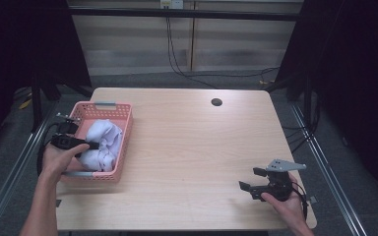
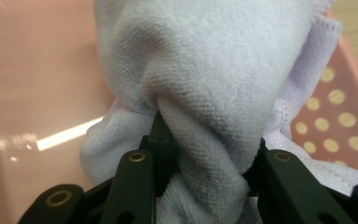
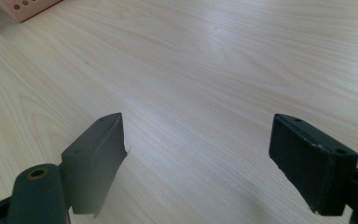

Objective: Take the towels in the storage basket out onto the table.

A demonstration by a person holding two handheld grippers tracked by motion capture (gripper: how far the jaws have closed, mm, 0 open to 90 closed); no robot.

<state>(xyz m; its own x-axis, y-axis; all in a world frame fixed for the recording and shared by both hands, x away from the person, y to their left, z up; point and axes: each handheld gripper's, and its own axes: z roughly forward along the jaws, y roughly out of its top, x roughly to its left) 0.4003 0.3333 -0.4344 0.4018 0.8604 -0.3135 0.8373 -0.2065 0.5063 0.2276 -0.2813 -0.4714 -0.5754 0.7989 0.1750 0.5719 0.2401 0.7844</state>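
A white towel (image 1: 102,143) lies bunched in the pink basket (image 1: 124,142) at the table's left. My left gripper (image 1: 89,145) reaches into the basket from its left side and is shut on a thick fold of the towel (image 2: 205,88); the cloth bulges between both black jaws in the left gripper view. My right gripper (image 1: 251,179) rests near the front right of the table, held in a hand, with its jaws wide open over bare wood (image 3: 200,93) and nothing between them.
The wooden table (image 1: 192,147) has a round cable hole (image 1: 216,102) at the back right. The basket's perforated pink wall (image 2: 335,112) stands close behind the towel. A pink basket corner (image 3: 25,7) peeks in at the right gripper view's top left. Cables trail on the floor behind.
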